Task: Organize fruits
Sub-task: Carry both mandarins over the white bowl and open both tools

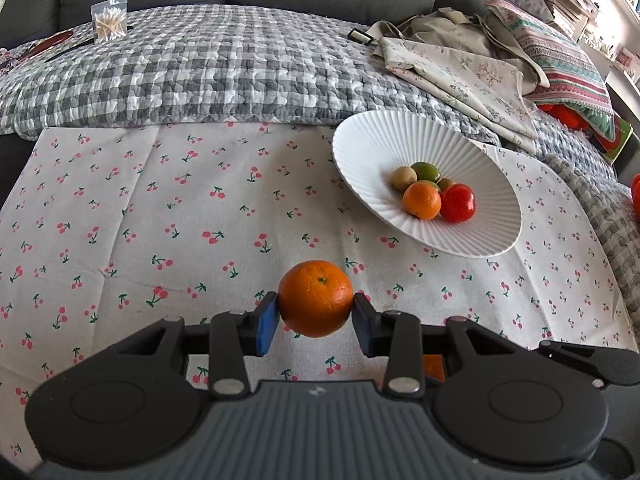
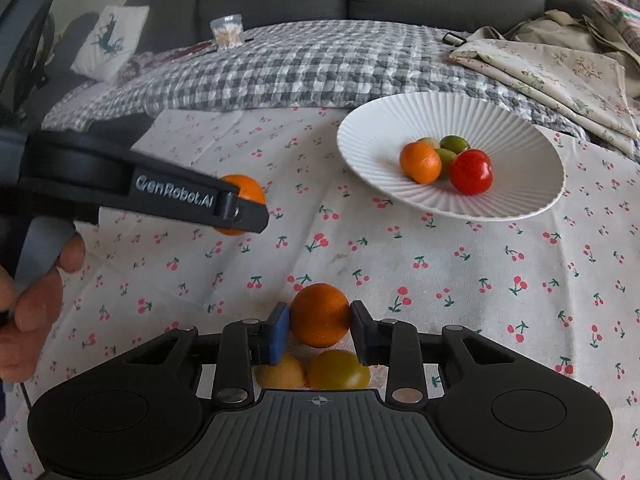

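My left gripper (image 1: 316,312) is shut on an orange (image 1: 316,298) and holds it above the cherry-print cloth. It also shows in the right wrist view (image 2: 240,212), at the left, with its orange (image 2: 244,190) partly hidden. My right gripper (image 2: 320,324) is shut on a second orange (image 2: 320,314). A white ribbed plate (image 1: 472,236) (image 2: 516,200) to the right holds an orange (image 1: 422,200), a red tomato (image 1: 458,202) and small green fruits. A yellow fruit (image 2: 280,374) and a yellow-green fruit (image 2: 338,370) lie under the right gripper.
The cherry-print cloth (image 1: 160,220) covers the near surface. A grey checked quilt (image 1: 200,68) lies behind it. Folded floral fabric (image 1: 460,68) sits at the back right, a bag of cotton swabs (image 1: 109,20) at the back left. A dark sofa is behind.
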{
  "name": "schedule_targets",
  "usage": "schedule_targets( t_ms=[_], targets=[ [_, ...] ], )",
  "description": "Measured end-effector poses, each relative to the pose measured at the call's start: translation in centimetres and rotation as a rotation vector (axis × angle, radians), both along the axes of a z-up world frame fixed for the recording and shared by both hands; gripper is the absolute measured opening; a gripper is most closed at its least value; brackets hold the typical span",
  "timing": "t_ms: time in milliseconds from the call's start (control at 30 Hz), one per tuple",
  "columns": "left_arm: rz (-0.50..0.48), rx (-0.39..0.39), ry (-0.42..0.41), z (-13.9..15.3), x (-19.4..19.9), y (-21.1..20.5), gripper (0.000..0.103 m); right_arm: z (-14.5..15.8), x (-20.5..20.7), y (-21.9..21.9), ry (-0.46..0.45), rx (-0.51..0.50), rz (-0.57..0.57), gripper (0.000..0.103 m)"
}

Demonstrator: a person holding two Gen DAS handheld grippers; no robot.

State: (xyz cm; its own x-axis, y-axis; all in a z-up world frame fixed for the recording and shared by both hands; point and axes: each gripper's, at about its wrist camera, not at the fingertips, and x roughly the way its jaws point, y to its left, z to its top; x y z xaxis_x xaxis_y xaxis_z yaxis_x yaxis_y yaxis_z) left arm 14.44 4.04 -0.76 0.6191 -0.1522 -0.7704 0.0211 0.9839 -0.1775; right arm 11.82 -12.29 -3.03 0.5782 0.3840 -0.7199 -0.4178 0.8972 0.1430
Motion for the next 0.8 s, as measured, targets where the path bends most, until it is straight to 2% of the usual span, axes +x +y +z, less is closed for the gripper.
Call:
schedule_targets(
  t_ms=[333,600,800],
  targets=[
    [0.004,-0.013,-0.005,0.2,0.0,0.1,0.038,0.7,1.2,-3.2,0.058,0.166,-0.089,0.031],
    [-0.006,-0.027,-0.028,0.7,0.1,0.0,0.038,2.1,1.0,-4.9,0.049,0.215,-0.128,0.031],
    [-0.028,-0.026,-0.076,1.4,0.5,-0.7,0.038,3.3,1.2,-7.1,0.036,0.257,-0.188,0.031]
  ],
)
